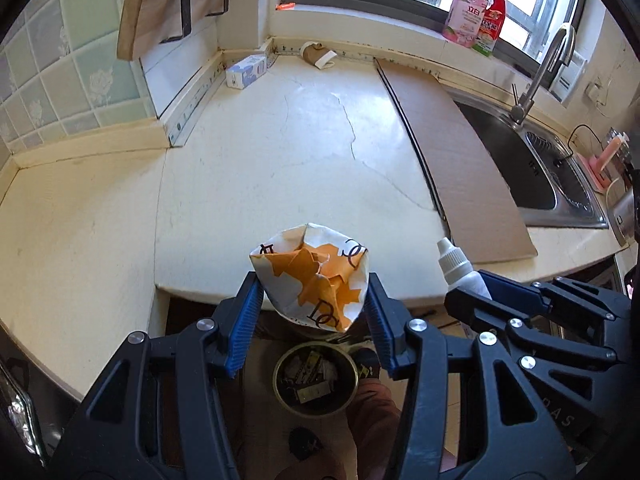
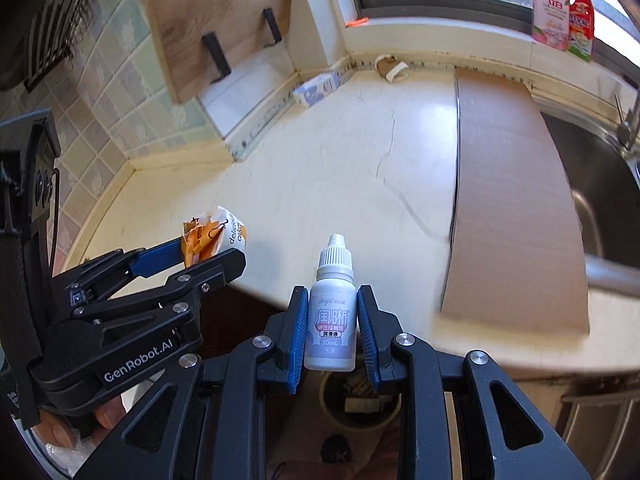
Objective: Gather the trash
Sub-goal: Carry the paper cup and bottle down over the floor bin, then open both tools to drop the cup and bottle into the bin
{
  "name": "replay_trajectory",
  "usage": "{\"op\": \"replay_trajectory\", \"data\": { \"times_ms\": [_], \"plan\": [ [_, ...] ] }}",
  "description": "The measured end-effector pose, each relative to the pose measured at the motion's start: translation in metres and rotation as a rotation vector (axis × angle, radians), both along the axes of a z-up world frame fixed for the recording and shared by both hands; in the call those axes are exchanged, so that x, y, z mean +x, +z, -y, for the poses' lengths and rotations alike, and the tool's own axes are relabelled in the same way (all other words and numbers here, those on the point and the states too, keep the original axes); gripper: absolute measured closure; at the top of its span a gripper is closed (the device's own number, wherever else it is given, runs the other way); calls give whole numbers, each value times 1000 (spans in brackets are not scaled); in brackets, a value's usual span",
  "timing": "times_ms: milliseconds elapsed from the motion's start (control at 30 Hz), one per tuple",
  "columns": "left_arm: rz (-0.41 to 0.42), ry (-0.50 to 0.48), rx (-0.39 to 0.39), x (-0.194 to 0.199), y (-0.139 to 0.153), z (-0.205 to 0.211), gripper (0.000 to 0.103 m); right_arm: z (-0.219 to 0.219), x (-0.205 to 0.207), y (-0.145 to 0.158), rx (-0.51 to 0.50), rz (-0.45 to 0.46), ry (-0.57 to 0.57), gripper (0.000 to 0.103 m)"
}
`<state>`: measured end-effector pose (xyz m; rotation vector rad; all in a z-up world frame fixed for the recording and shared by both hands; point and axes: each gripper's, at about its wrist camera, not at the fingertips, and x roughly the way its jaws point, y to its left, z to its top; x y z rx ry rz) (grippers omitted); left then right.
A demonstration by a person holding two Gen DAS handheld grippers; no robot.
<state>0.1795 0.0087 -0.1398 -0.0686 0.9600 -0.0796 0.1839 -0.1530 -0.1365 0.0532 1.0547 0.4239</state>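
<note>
A: How should the drop be handled?

B: Both pieces are best centred over the round brass-rimmed bin (image 1: 315, 380) on the floor below before any release. The crumpled orange-and-white paper wrapper (image 1: 310, 276) is pinched between the left gripper (image 1: 311, 320) fingers; the small white plastic dropper bottle (image 2: 330, 316) is pinched upright by the right gripper (image 2: 330, 336).

A: And the surroundings?

B: A cracked cream bench (image 1: 280, 152) is seen, with a flat brown cardboard sheet (image 1: 452, 148), a steel sink (image 1: 536, 168), then a small white-and-blue carton (image 1: 246, 72) and a brown paper roll (image 1: 316, 54) by the wall.
</note>
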Motion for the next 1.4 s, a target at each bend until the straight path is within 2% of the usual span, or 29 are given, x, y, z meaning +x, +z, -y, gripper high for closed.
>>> {"op": "replay_trajectory", "data": {
  "times_ms": [200, 400, 633, 800, 1033, 1200, 1333, 1367, 1400],
  "plan": [
    [-80, -5, -19, -37, -44, -6, 56, 1, -45, -45, -49, -94, -1, 79],
    [-201, 13, -29, -52, -109, -4, 56, 3, -70, -105, -96, -191, 17, 79],
    [-326, 62, -25, -59, -209, 0, 56, 6, -75, -207, -121, -294, 34, 79],
    [-363, 77, 4, -53, -287, 4, 56, 10, -72, -286, -128, -356, 47, 79],
    [-431, 104, -27, -44, -381, -2, 56, 10, -64, -387, -118, -417, 65, 79],
    [-473, 117, -32, -37, -419, 2, 55, 7, -57, -441, -105, -467, 76, 79],
    [-499, 135, -53, -35, -437, -5, 55, 2, -46, -459, -70, -491, 98, 78],
    [-513, 146, -60, -34, -440, -6, 55, 1, -44, -462, -66, -498, 105, 76],
    [-525, 161, -61, -33, -442, -9, 55, 2, -39, -464, -64, -505, 111, 69]
  ]
}}
